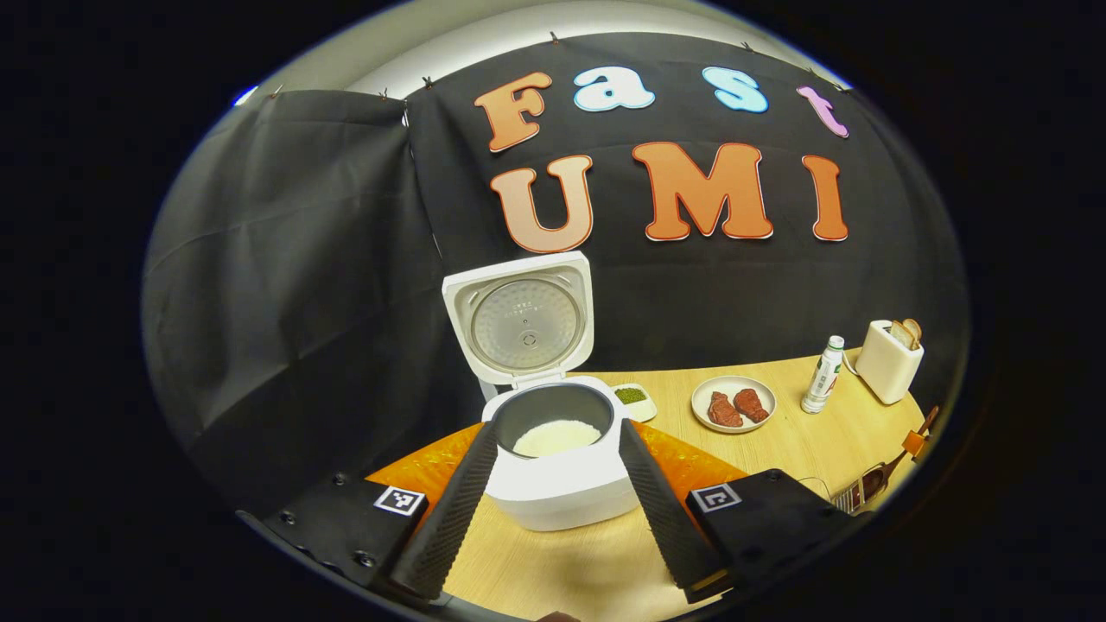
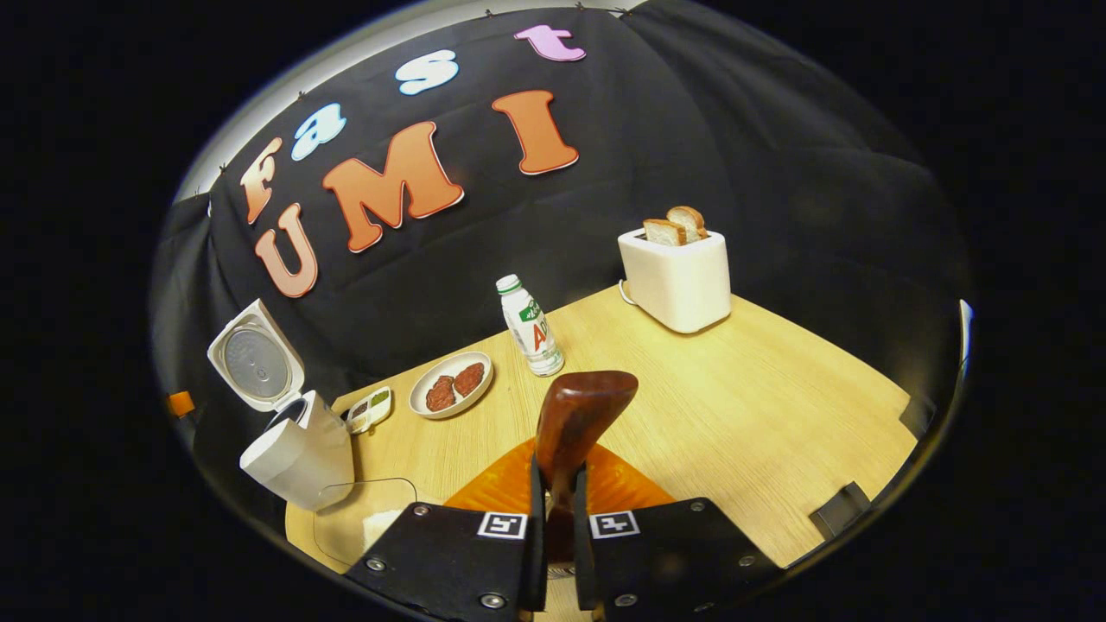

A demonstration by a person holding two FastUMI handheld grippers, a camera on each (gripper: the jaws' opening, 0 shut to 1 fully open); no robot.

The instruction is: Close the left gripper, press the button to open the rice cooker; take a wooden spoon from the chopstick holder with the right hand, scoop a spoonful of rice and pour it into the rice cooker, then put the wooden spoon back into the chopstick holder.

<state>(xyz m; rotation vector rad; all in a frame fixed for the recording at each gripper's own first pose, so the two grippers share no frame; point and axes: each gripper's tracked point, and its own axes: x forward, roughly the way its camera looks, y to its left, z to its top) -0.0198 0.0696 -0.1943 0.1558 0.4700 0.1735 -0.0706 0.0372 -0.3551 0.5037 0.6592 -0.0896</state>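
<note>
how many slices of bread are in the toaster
2. Both slices stand side by side in the toaster at the table's far end, one in front, the other just behind. Their lower parts are hidden in the slots.

The left gripper (image 1: 560,510) hangs with fingers spread wide, flanking the rice cooker (image 1: 557,471). The cooker's lid (image 1: 521,318) stands upright behind its pot, with white rice (image 1: 557,437) inside.
</note>
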